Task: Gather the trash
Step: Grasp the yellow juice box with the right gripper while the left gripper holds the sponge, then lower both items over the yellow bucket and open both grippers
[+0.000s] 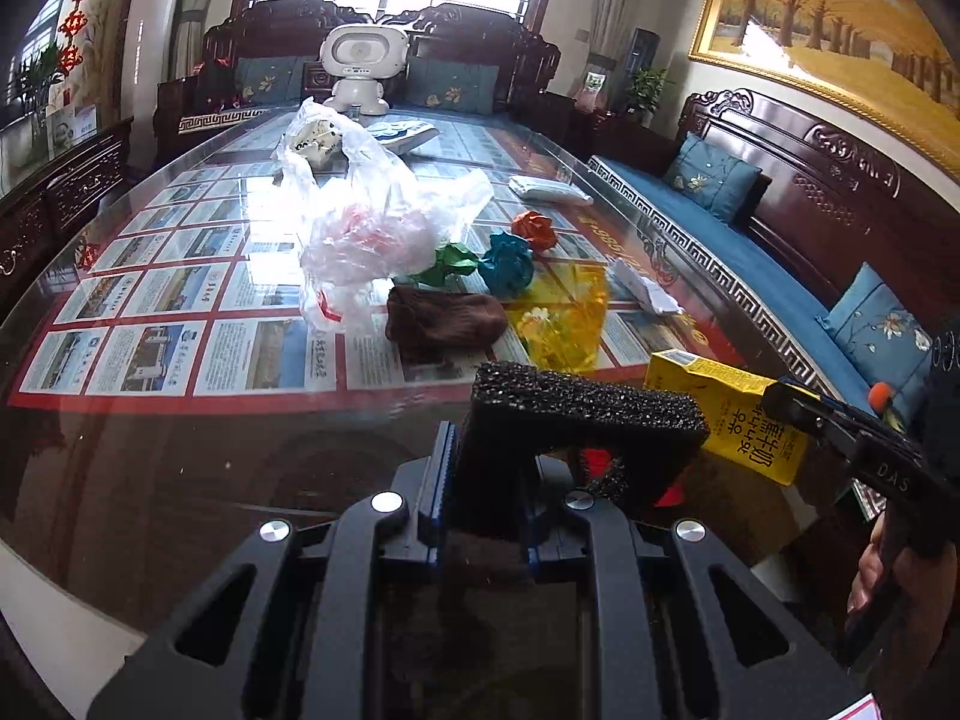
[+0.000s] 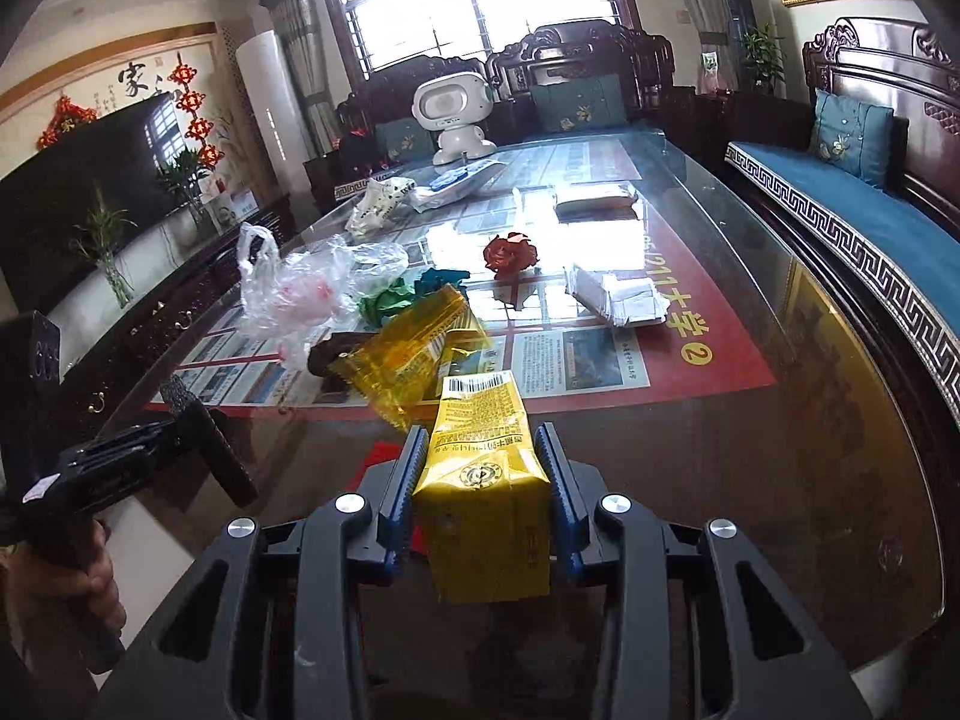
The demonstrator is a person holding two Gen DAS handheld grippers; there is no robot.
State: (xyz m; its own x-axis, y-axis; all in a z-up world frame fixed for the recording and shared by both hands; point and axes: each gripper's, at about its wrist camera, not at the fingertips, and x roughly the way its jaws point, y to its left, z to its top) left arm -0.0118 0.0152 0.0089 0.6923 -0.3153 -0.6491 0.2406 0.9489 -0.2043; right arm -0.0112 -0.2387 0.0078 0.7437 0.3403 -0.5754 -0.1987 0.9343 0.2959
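My right gripper [image 2: 482, 439] is shut on a yellow drink carton [image 2: 480, 480], its blue pads pressing both sides and holding it above the glass table [image 2: 690, 450]. In the left wrist view the same carton [image 1: 738, 420] shows at the right in that gripper [image 1: 786, 405]. My left gripper [image 1: 498, 468] is shut on a black foam sponge [image 1: 576, 408]. On the table ahead lie a clear plastic bag [image 1: 366, 228], green [image 1: 450, 264], blue [image 1: 507, 264] and orange [image 1: 534, 230] paper balls, a yellow wrapper [image 1: 561, 312], a brown cloth [image 1: 444, 318] and white paper [image 1: 642, 291].
A white robot toy [image 1: 360, 69] and a tray [image 1: 408, 135] stand at the table's far end. Carved wooden sofas with blue cushions [image 1: 714, 177] run along the right side and the back. A TV cabinet [image 2: 90, 210] lines the left wall. A person's hand [image 2: 90, 588] grips the left tool.
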